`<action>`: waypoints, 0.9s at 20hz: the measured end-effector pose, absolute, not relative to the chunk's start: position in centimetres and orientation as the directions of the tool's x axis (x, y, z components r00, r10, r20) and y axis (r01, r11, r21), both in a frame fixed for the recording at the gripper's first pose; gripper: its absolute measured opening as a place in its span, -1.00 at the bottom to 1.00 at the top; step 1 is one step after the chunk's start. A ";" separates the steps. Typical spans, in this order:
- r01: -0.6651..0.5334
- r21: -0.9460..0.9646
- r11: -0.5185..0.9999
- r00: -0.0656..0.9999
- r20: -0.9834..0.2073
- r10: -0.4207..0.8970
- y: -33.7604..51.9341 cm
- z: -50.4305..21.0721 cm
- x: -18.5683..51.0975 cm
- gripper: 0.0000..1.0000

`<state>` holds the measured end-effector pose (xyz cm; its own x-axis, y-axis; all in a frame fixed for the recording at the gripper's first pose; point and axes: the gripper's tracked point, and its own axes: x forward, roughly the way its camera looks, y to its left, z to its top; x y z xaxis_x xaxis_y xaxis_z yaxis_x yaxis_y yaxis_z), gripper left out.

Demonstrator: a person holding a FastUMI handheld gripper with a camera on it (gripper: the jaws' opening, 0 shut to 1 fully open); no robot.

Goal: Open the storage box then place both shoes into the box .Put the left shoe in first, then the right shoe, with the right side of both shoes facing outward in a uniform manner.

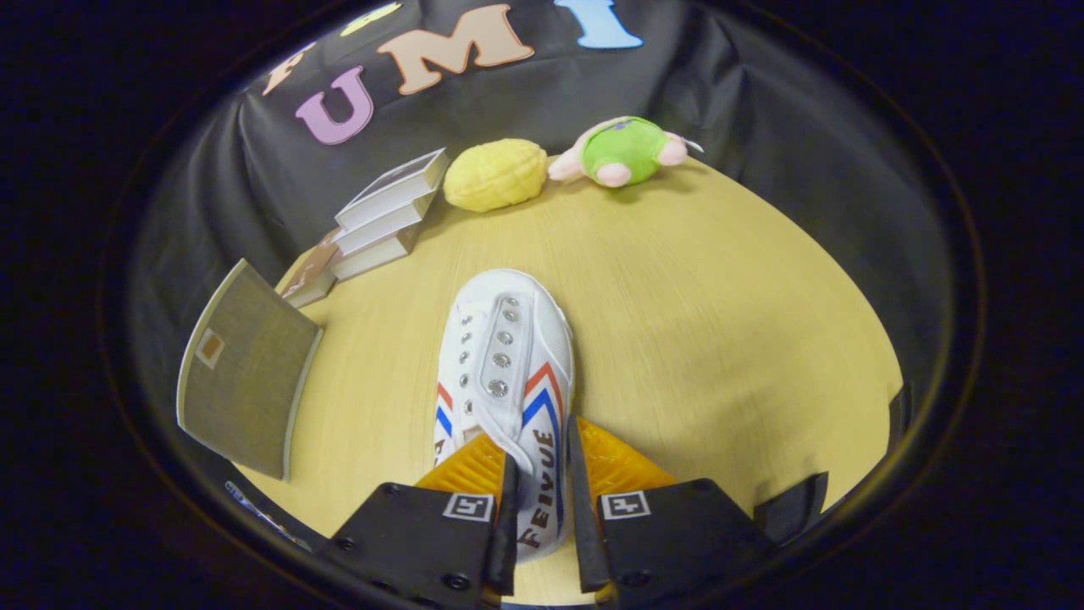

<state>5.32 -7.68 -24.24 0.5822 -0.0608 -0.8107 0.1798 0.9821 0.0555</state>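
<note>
A white canvas shoe point(500, 356) with red and blue chevrons and metal eyelets points its toe away from me over the wooden table point(720, 322). My gripper point(542, 500) is shut on the shoe, one finger inside the opening and the other outside, pinching the side wall with the printing near the heel. I cannot tell whether the sole rests on the table. To the left of the shoe a grey fabric panel of the storage box point(241, 373) stands tilted up, with a small tag on it; the inside of the box is hidden.
A stack of white books point(385, 216) lies beyond the box panel. A yellow plush point(495, 174) and a green and pink plush toy point(622, 151) sit at the table's far edge against the black cloth wall. Bare tabletop stretches right of the shoe.
</note>
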 end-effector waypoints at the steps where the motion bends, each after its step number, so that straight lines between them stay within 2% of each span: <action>1: 0.197 0.070 0.978 0.580 -0.813 -0.058 -7.6 -24.2 5.5 -0.38; 4: 0.224 0.111 0.968 0.598 -0.800 -0.046 -8.1 -24.4 5.3 -0.55; 10: 0.368 0.302 0.880 0.633 -0.774 0.000 -9.0 -24.0 4.9 -0.84; 14: 0.412 0.478 0.775 0.647 -0.753 0.121 -7.1 -24.1 3.7 -0.84; 18: 0.394 0.534 0.748 0.661 -0.730 0.173 -4.7 -23.3 2.5 -0.84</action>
